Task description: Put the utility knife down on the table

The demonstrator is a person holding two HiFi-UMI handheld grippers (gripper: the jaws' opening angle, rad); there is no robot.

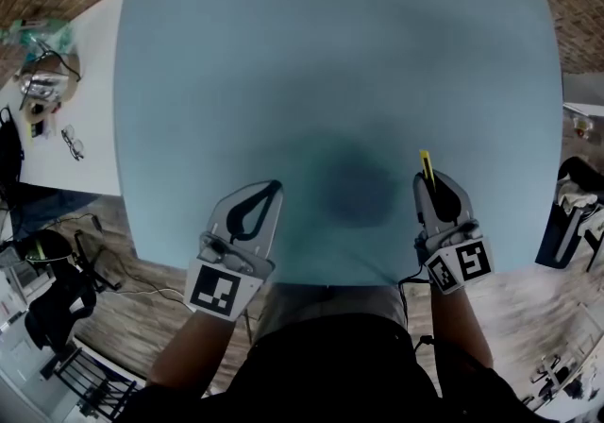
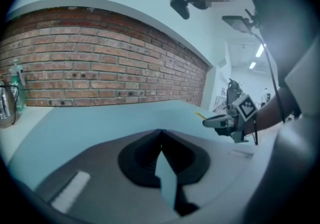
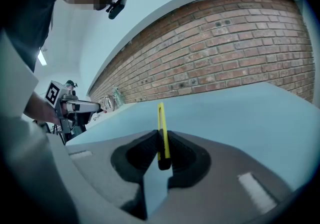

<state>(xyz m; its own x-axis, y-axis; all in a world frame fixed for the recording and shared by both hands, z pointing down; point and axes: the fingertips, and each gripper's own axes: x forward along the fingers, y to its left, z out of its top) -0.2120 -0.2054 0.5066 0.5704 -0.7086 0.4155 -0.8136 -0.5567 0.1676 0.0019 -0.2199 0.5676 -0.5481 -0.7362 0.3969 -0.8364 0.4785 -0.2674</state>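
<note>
A slim yellow utility knife (image 3: 161,135) with a black end is clamped between the jaws of my right gripper (image 3: 161,132), its yellow tip sticking out ahead. In the head view the knife (image 1: 427,166) pokes forward from the right gripper (image 1: 433,183), which hangs over the near right part of the light blue table (image 1: 321,81). My left gripper (image 1: 274,187) is over the near left part of the table, its jaws together with nothing between them (image 2: 160,131). The left gripper view also catches the right gripper (image 2: 206,121) with the knife tip.
A brick wall (image 3: 240,63) runs behind the table. A white side surface (image 1: 66,119) to the left carries glasses, cables and bottles. Chairs and gear stand on the wooden floor at both sides. The person's torso is at the table's near edge.
</note>
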